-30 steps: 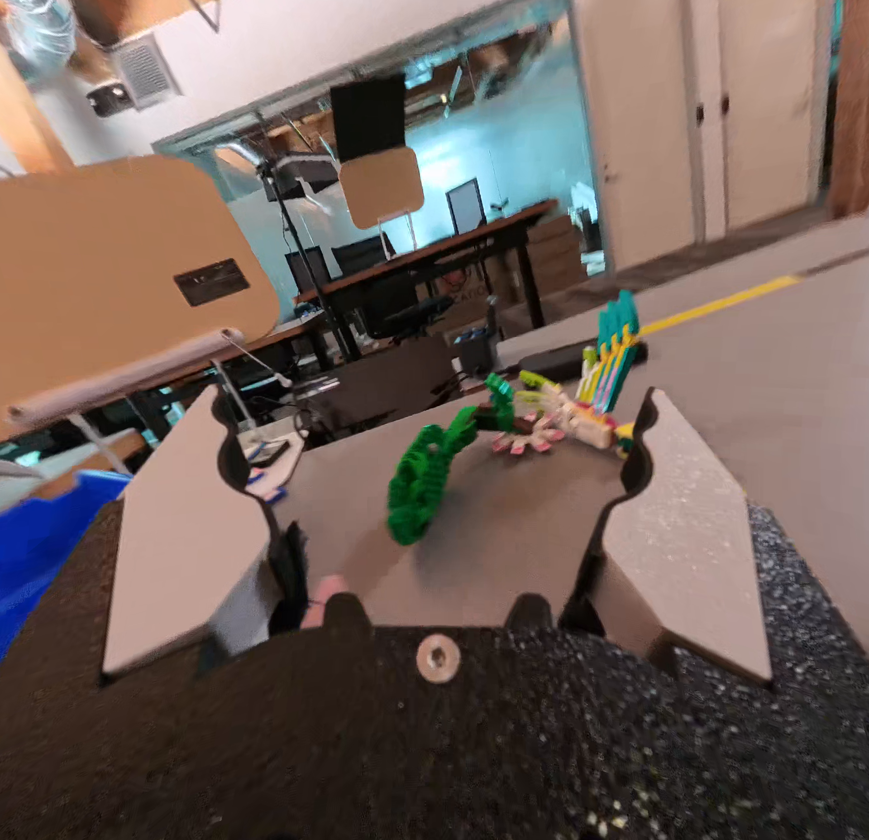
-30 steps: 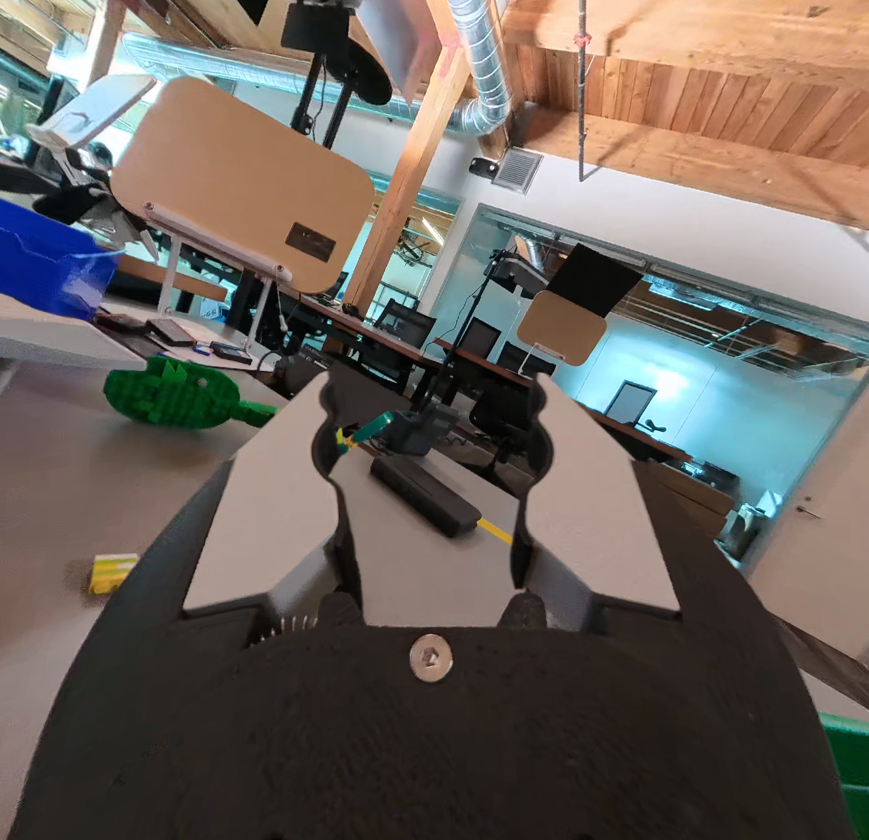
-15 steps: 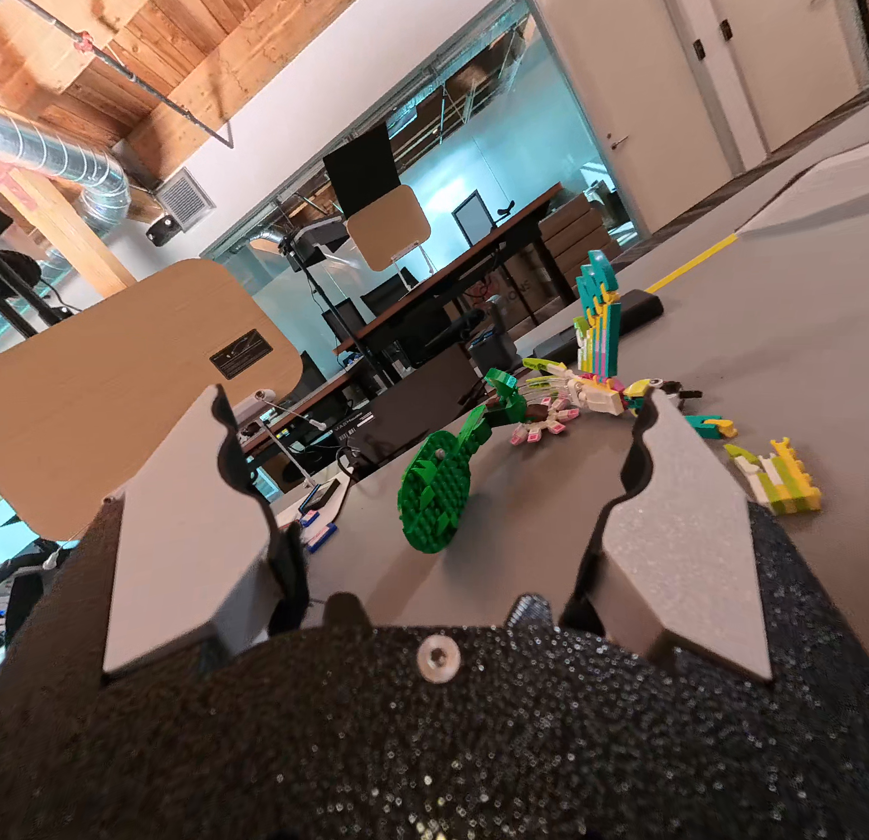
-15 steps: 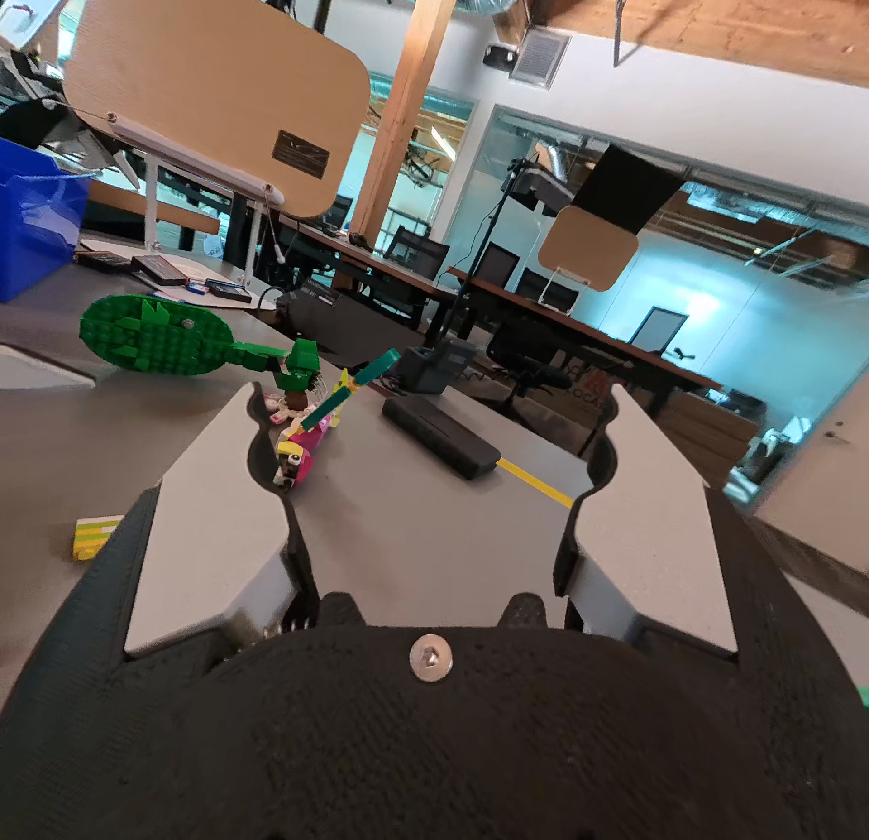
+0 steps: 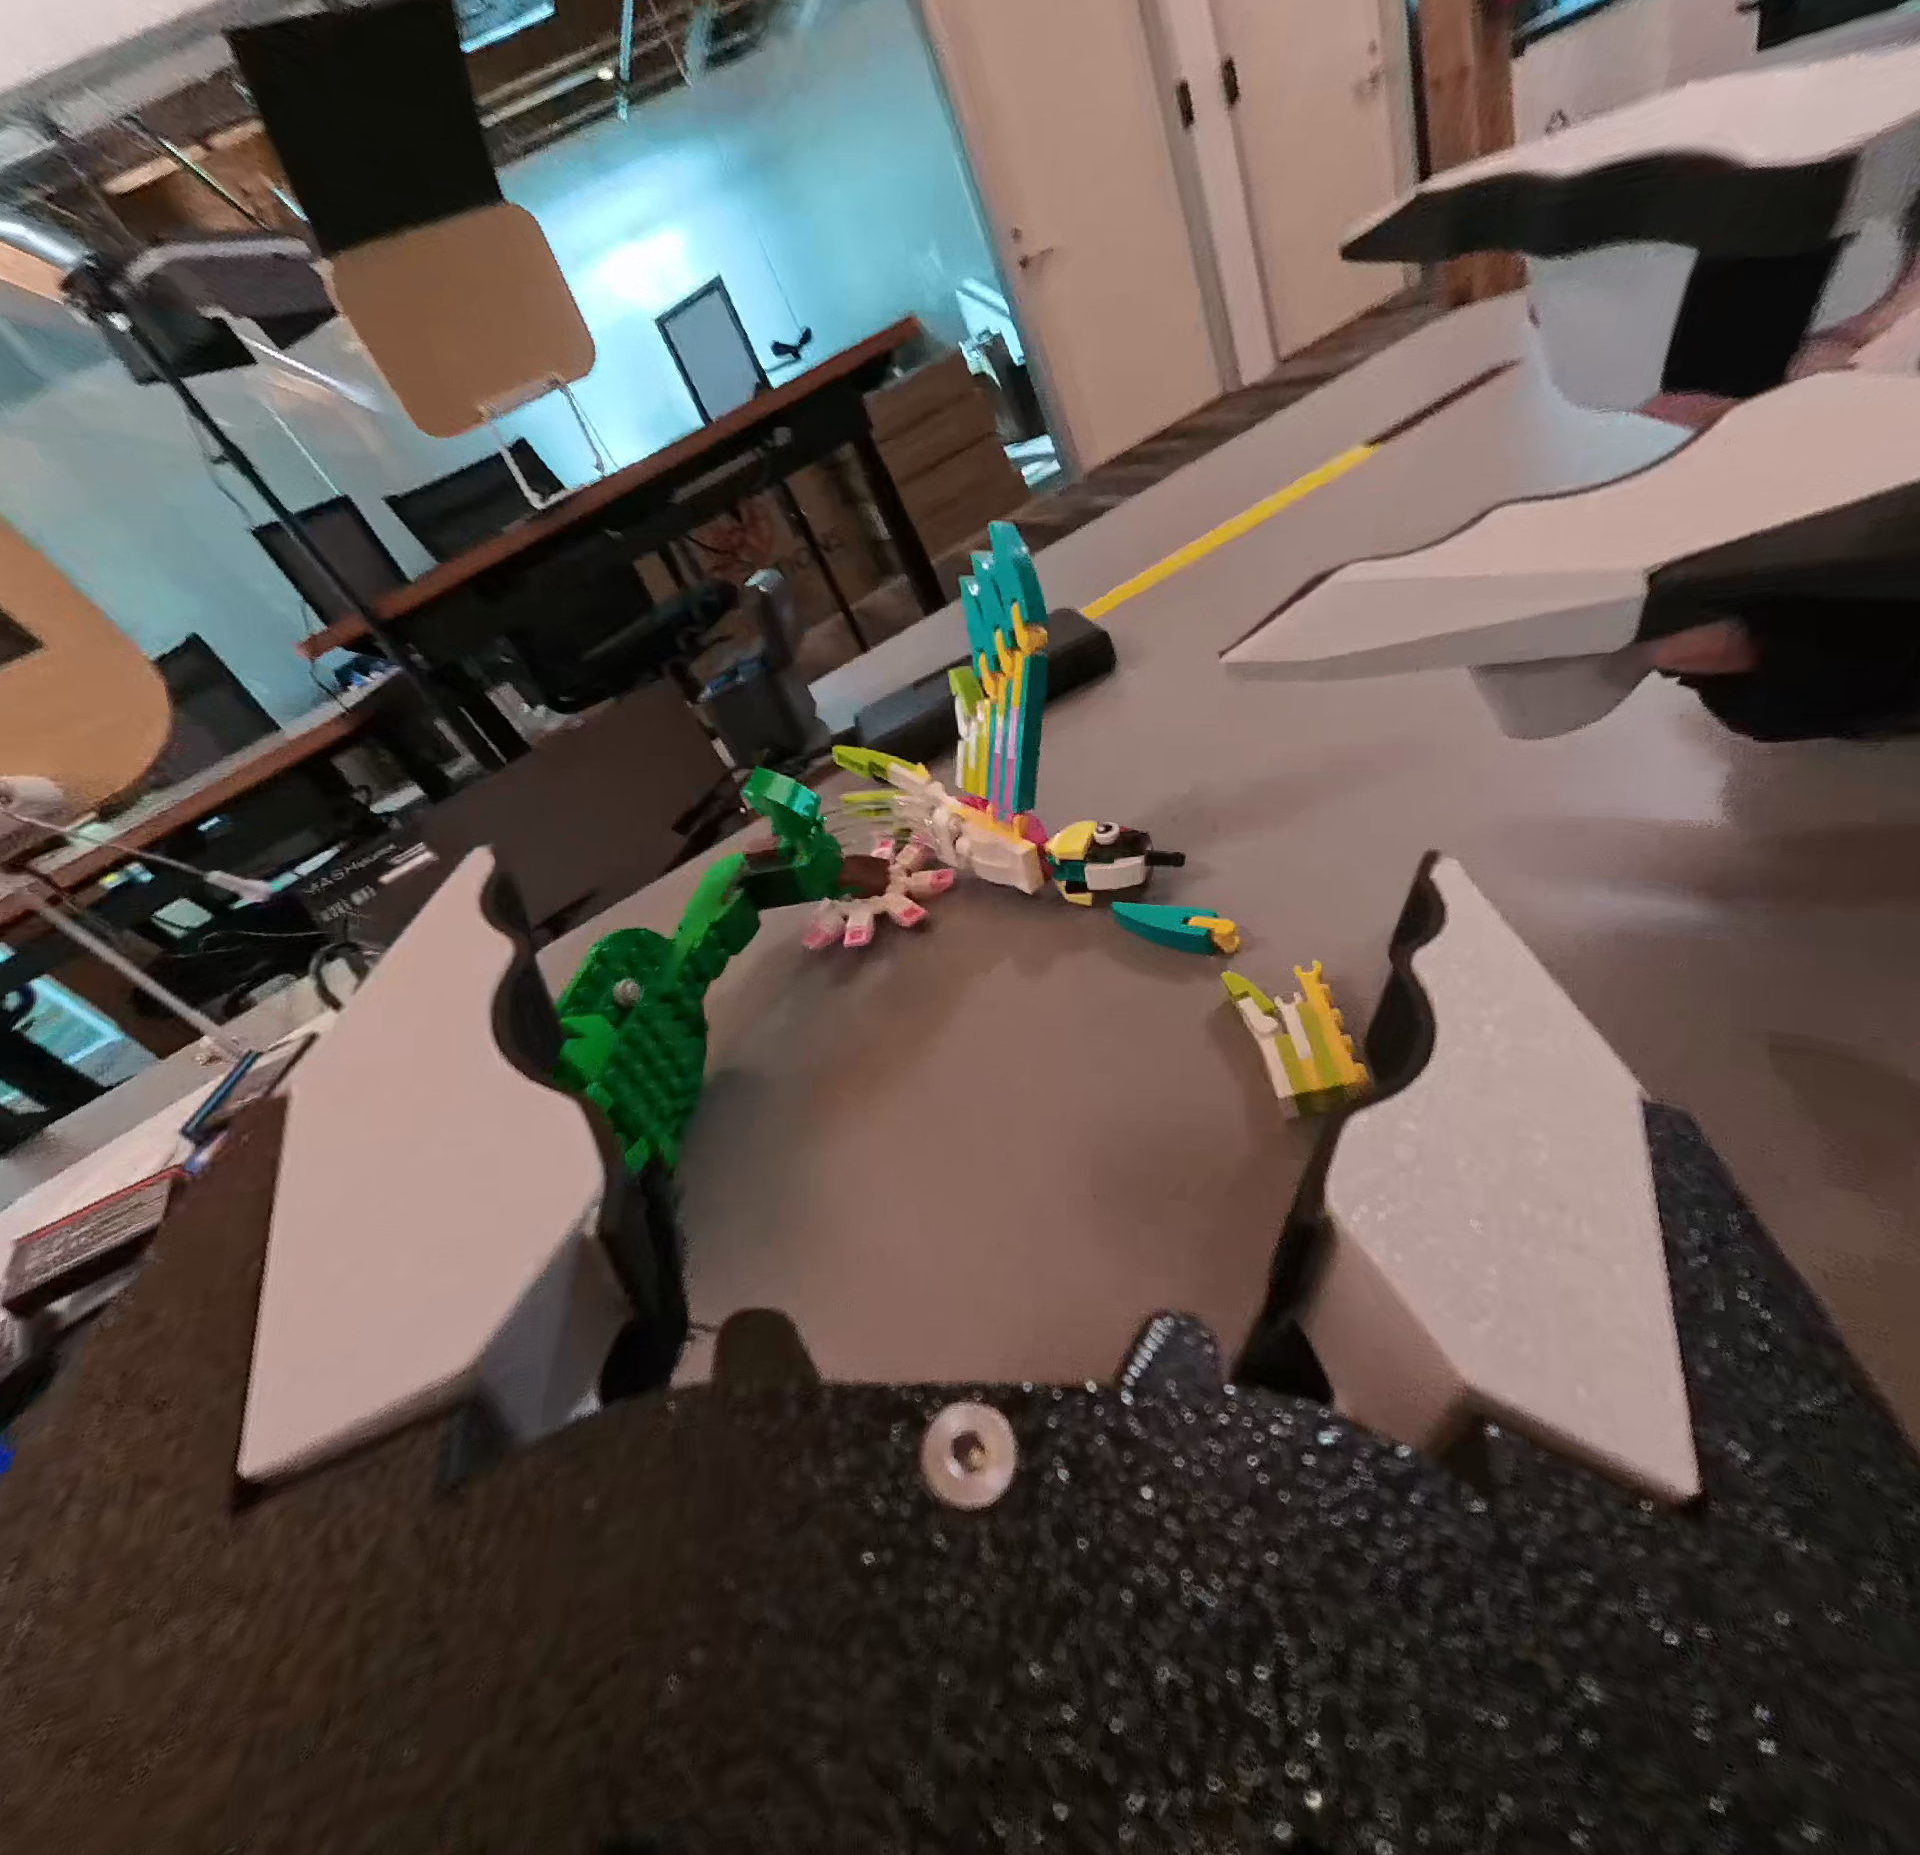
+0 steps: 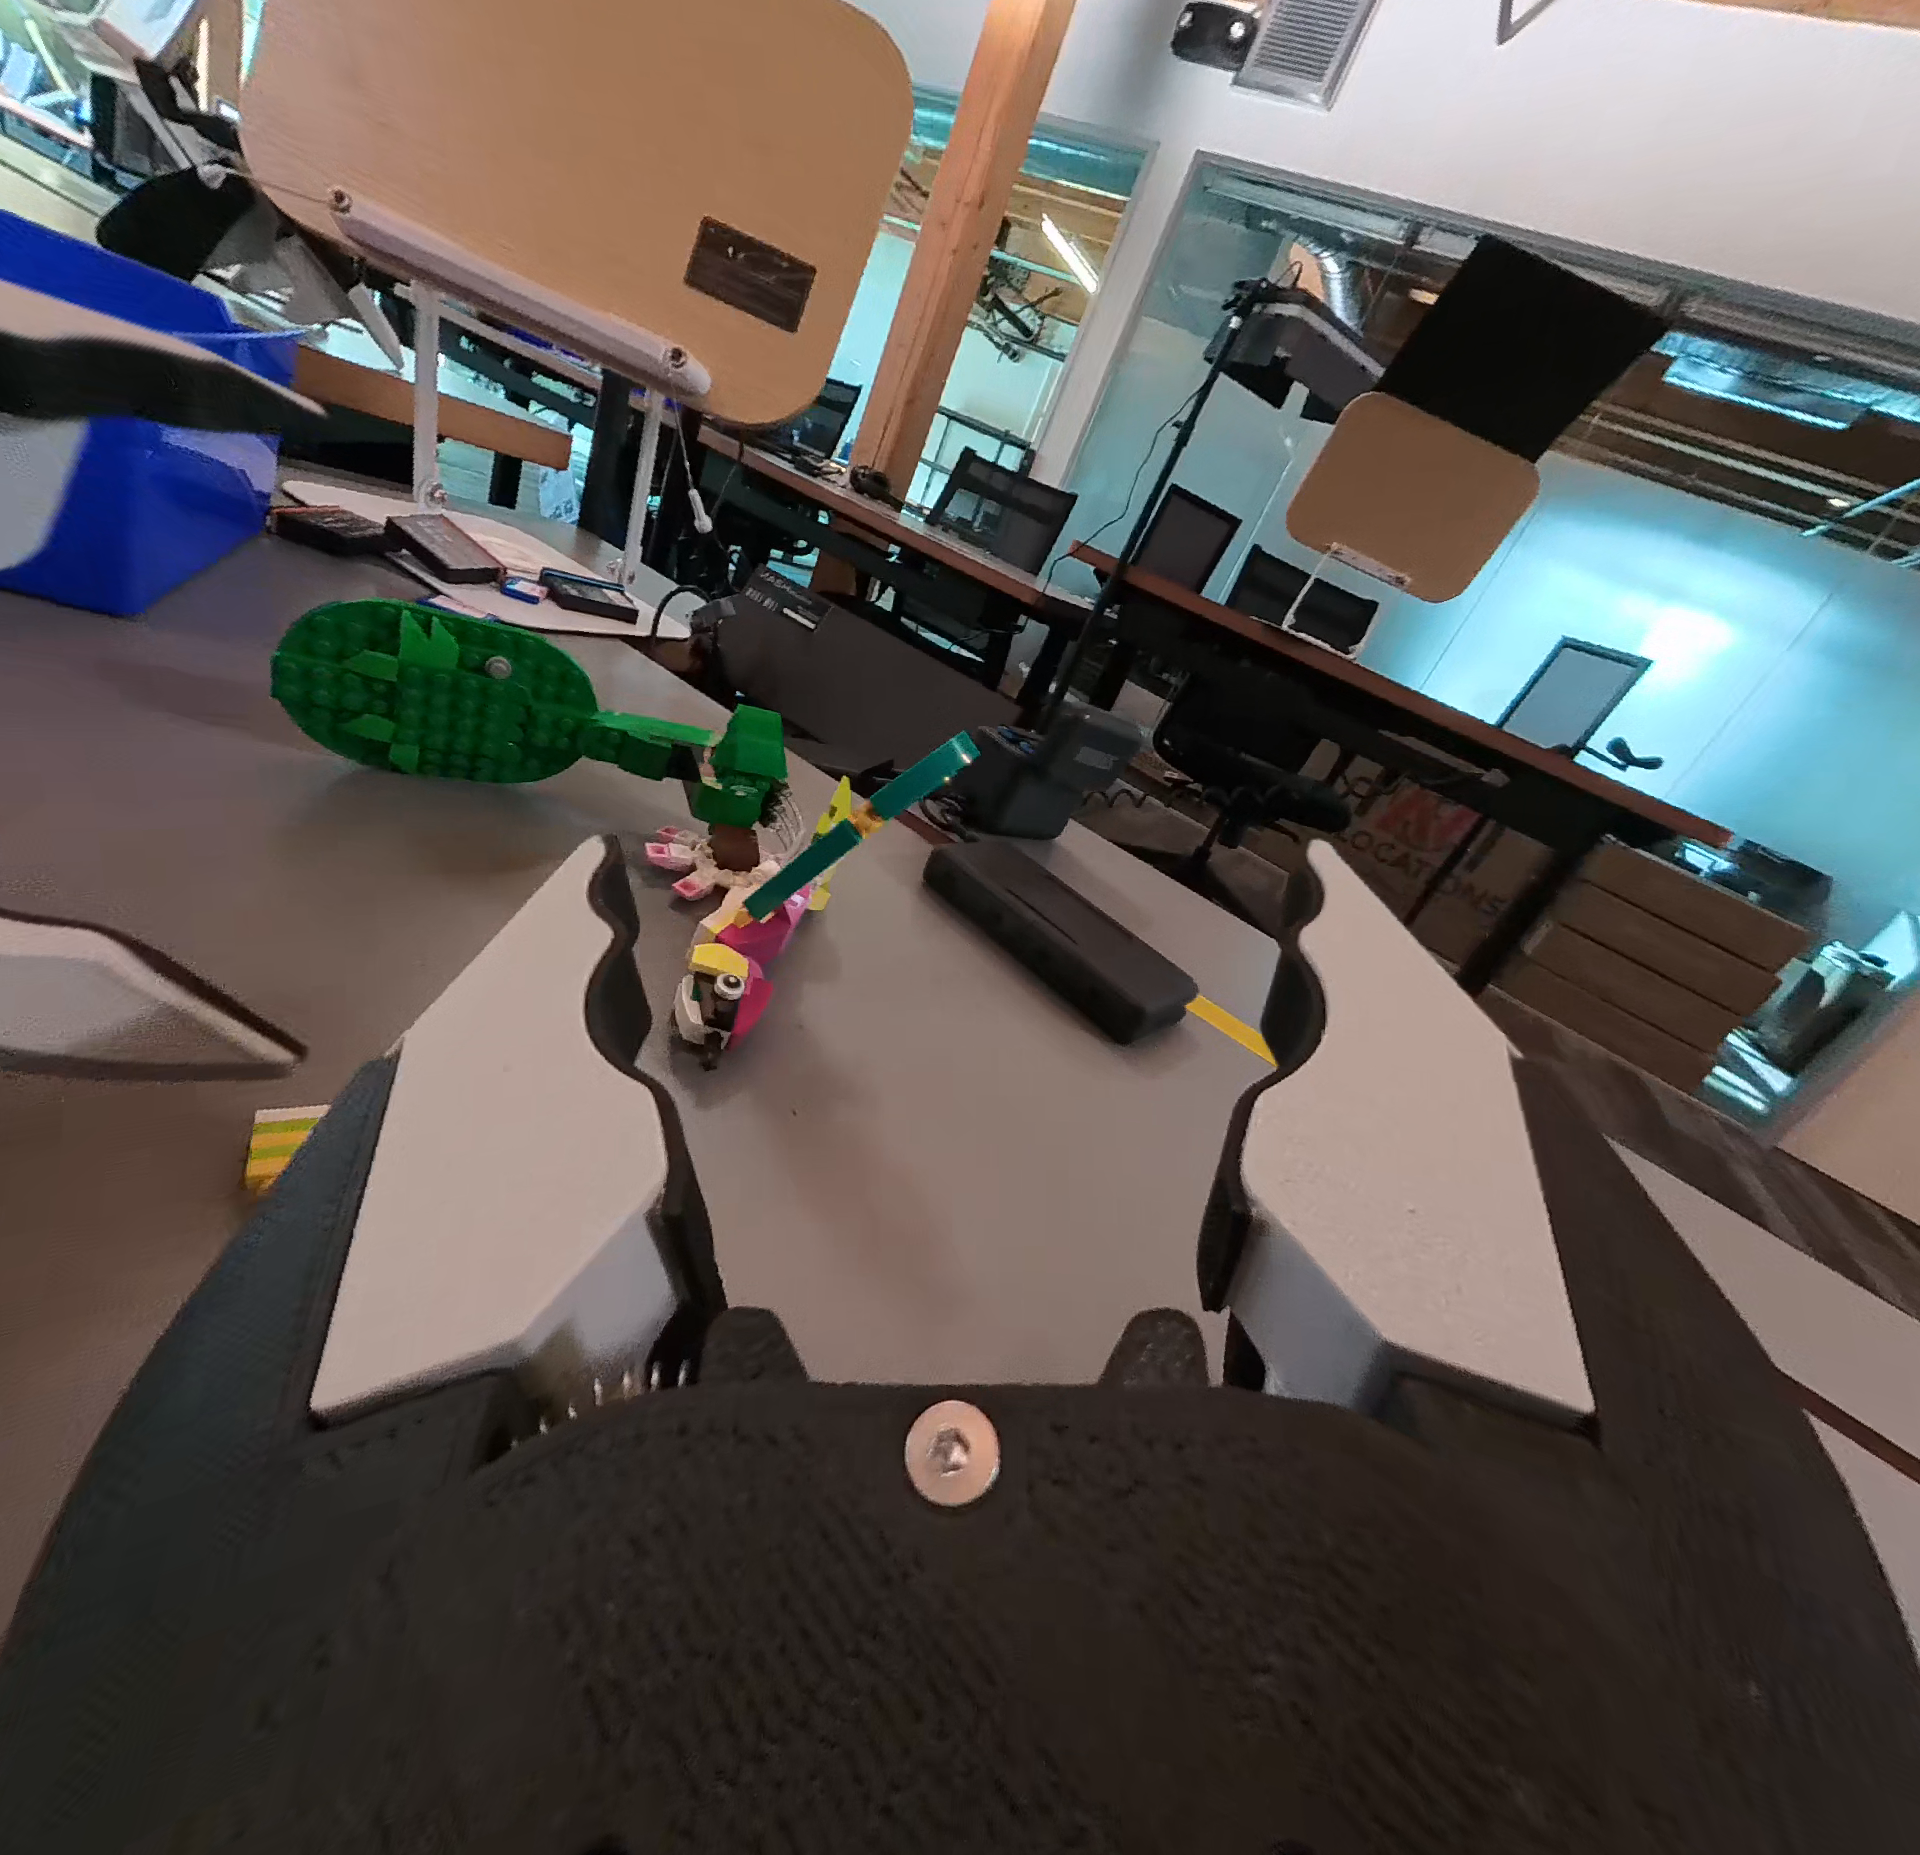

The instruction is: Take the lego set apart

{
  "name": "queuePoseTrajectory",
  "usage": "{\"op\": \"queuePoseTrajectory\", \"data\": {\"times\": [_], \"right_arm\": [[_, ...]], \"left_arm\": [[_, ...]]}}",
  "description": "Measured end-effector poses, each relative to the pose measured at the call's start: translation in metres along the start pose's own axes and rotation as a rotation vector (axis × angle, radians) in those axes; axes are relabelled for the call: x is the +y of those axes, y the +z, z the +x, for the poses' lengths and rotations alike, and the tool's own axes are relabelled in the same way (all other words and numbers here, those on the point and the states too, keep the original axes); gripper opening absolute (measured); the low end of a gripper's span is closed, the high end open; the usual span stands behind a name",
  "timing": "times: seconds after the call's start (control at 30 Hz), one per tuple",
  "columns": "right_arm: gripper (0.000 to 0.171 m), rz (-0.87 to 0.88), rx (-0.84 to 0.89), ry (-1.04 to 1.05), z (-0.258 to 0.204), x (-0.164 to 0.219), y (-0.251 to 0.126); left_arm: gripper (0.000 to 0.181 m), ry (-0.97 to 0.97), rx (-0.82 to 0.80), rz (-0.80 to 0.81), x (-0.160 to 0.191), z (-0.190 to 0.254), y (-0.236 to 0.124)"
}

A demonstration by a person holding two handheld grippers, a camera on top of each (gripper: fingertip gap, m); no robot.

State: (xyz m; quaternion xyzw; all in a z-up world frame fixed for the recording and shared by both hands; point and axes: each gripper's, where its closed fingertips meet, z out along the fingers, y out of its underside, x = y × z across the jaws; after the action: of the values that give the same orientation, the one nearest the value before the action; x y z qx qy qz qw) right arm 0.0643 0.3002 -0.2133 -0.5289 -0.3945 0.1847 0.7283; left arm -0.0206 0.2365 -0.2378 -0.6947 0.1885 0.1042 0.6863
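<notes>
The lego set lies on its side on the grey table [image 5: 987, 1182]. It has a green oval base plate [image 5: 634, 1036] with a stem, and a pink, white and yellow bird [image 5: 997, 849] with an upright teal wing [image 5: 1003, 683]. A loose teal piece [image 5: 1169, 922] and a loose yellow-green piece [image 5: 1299, 1042] lie beside it. My left gripper [image 5: 966, 901] is open and empty, just short of the set. My right gripper [image 6: 956, 870] is open and empty, facing the bird [image 6: 738, 964] and the base plate [image 6: 426, 688]. It also shows in the left wrist view [image 5: 1288, 444], above the table.
A black flat bar [image 6: 1060, 943] lies behind the bird near a yellow line. A blue bin [image 6: 125, 496] and small devices sit at the far left. The left gripper's fingers [image 6: 125, 1005] reach in from the left, near the yellow-green piece [image 6: 281, 1140]. Wooden boards on stands rise behind the table. From the left gripper's tips to the loose yellow-green piece [image 5: 1299, 1042] is close to 5 cm.
Both grippers have tilted down and moved closer to the lego set. The right gripper has come into the left wrist view, and the left gripper's fingers into the right wrist view.
</notes>
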Motion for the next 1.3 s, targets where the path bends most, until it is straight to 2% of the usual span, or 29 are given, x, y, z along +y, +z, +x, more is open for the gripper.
{"op": "queuePoseTrajectory", "data": {"times": [0.23, 0.27, 0.33, 0.43, 0.6, 0.7, 0.8, 0.9, 0.93, 1.07, 1.2, 1.27, 1.3], "right_arm": [[0.094, -0.092, -0.007, -0.041, -0.007, 0.01, 0.004], [0.087, -0.108, -0.026, -0.04, -0.011, 0.011, 0.004], [0.051, -0.156, -0.133, -0.002, -0.027, 0.014, 0.003], [0.046, -0.264, -0.26, 0.06, -0.048, 0.025, 0.003], [0.028, -0.575, -0.486, 0.169, -0.085, 0.062, -0.004], [0.02, -0.658, -0.514, 0.187, -0.09, 0.073, -0.005], [0.026, -0.707, -0.51, 0.193, -0.094, 0.08, 0.002], [0.014, -0.713, -0.513, 0.197, -0.1, 0.079, 0.008], [0.009, -0.713, -0.522, 0.195, -0.102, 0.078, 0.008], [0.008, -0.666, -0.525, 0.146, -0.103, 0.072, 0.007], [0.007, -0.318, -0.394, -0.038, -0.079, 0.034, 0.02], [0.007, -0.109, -0.391, -0.115, -0.079, 0.01, 0.019], [0.007, -0.028, -0.389, -0.142, -0.081, -0.001, 0.017]], "left_arm": [[0.158, -0.004, -0.057, 0.13, -0.01, -0.025, 0.016], [0.159, -0.014, -0.063, 0.139, -0.01, -0.029, 0.018], [0.16, -0.048, -0.065, 0.171, -0.013, -0.035, 0.019], [0.159, -0.074, -0.075, 0.209, -0.017, -0.041, 0.018], [0.158, -0.088, -0.069, 0.214, -0.014, -0.049, 0.027], [0.157, -0.098, -0.058, 0.223, -0.015, -0.05, 0.03], [0.157, -0.077, -0.049, 0.217, -0.016, -0.046, 0.032], [0.157, -0.066, -0.061, 0.222, -0.017, -0.047, 0.031], [0.157, -0.071, -0.065, 0.224, -0.017, -0.048, 0.031], [0.154, -0.08, -0.086, 0.237, -0.02, -0.054, 0.025], [0.142, -0.176, -0.048, 0.246, -0.026, -0.053, 0.015], [0.117, -0.284, 0.029, 0.202, -0.023, -0.047, 0.01], [0.094, -0.345, 0.1, 0.185, -0.022, -0.04, 0.008]]}}
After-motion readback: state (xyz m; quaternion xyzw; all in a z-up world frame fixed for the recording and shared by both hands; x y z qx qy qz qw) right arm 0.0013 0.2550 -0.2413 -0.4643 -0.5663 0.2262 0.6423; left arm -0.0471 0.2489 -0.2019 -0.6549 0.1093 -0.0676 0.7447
